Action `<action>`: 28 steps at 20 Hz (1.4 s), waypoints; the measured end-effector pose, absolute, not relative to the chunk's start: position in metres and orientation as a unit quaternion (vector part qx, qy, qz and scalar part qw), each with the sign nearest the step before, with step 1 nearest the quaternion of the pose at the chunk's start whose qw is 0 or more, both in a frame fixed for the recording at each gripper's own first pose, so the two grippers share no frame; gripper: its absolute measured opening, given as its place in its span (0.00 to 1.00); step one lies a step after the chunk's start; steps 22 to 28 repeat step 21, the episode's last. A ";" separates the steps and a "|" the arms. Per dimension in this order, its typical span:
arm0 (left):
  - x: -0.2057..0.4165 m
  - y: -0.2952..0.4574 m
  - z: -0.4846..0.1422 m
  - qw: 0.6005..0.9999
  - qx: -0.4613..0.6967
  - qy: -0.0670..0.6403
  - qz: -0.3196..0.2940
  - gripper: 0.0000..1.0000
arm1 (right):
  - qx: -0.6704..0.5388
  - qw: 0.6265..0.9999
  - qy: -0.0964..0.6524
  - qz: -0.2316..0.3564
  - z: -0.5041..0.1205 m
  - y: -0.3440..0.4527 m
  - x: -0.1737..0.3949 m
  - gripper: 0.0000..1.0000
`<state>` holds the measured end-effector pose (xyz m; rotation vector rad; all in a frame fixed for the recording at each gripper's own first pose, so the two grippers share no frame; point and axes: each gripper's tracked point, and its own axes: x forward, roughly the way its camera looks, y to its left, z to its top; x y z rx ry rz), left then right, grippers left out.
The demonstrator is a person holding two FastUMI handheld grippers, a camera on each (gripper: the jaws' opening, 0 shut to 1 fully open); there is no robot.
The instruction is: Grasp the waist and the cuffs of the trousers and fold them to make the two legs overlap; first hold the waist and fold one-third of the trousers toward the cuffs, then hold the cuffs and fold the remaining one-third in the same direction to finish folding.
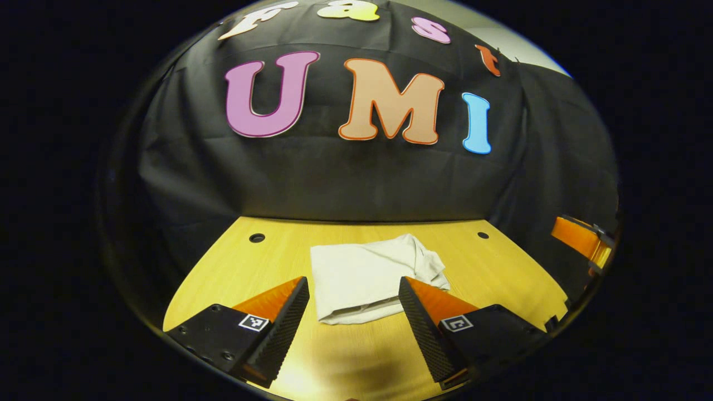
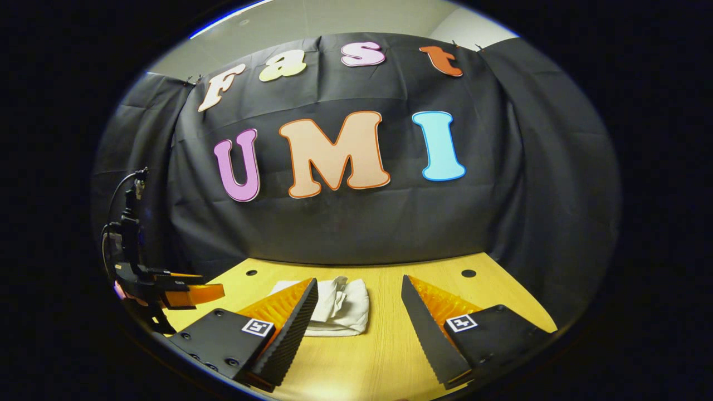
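Trousers [image 1: 367, 275] lie folded into a pale, compact bundle on the wooden table [image 1: 501, 267] in the left gripper view, just ahead of the left gripper [image 1: 353, 303] and centred between its two fingers, whose tips frame the bundle's near corners without pressing on it. That gripper's jaws stand wide apart and hold nothing; it hangs low over the near part of the table, pointing toward the black back wall. At the right edge of this view the right gripper [image 1: 582, 239] shows in part, well apart from the cloth — how far open it is cannot be told from here. In the right gripper view the trousers [image 2: 342, 306] sit ahead and to the left, their left part hidden behind the tip of the left-hand finger [image 2: 289, 320], the rest showing in the gap. The right gripper [image 2: 359, 309] is spread wide and empty, poised low over the table [image 2: 390, 345] and aimed at the wall. Far left in this view the left gripper [image 2: 189, 292] appears side-on, raised above the table edge, with a cable looping above it.
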<state>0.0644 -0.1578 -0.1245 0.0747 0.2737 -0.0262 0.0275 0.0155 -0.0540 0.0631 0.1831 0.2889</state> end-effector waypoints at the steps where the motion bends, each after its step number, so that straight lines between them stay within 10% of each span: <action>1: 0.062 -0.155 -0.127 0.990 0.032 0.140 -0.009 0.95 | 0.034 0.985 0.093 0.139 -0.057 0.014 0.024 0.96; 28: 0.051 -0.152 -0.139 0.983 0.064 0.166 -0.055 0.96 | 0.035 0.995 0.064 0.074 -0.042 -0.004 0.001 0.96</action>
